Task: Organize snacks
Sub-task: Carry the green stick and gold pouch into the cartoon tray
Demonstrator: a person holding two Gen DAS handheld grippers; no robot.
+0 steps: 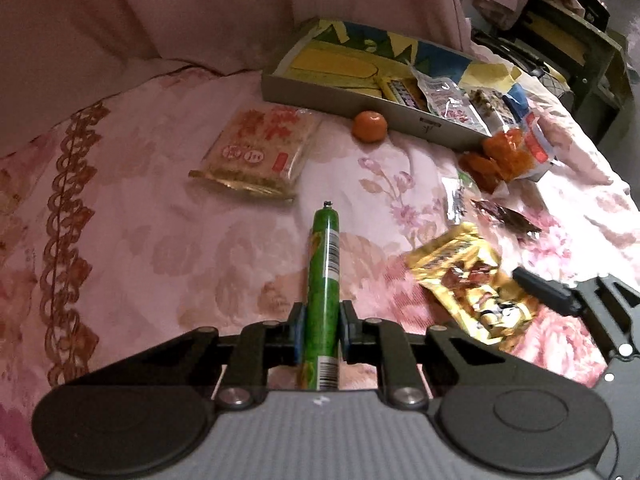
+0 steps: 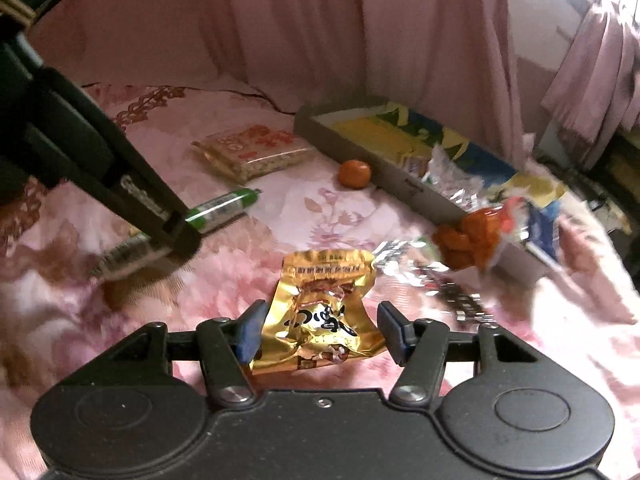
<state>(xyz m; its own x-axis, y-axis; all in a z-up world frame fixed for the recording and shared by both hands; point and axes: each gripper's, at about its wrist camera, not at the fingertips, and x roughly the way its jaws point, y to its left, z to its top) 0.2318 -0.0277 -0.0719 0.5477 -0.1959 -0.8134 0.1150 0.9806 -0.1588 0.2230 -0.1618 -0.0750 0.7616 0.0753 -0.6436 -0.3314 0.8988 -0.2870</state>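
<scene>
Pickup step, two snacks at once. Left gripper (image 1: 322, 330): jaws clamped narrow on green sausage stick (image 1: 325, 280), pointing ahead toward tray (image 1: 360, 106). Right gripper (image 2: 322, 334): jaws half-wide, gold packet (image 2: 320, 316) between, apparently gripped. Next: carry both forward, release inside tray.

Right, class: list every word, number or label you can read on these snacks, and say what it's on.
Nothing reads clearly.
Clear cracker pack: big red characters, blurred.
Gold packet: black brush characters, unreadable.
Green sausage stick: barcode, digits too small.
Grey box, side wall: tiny mark, unreadable.
</scene>
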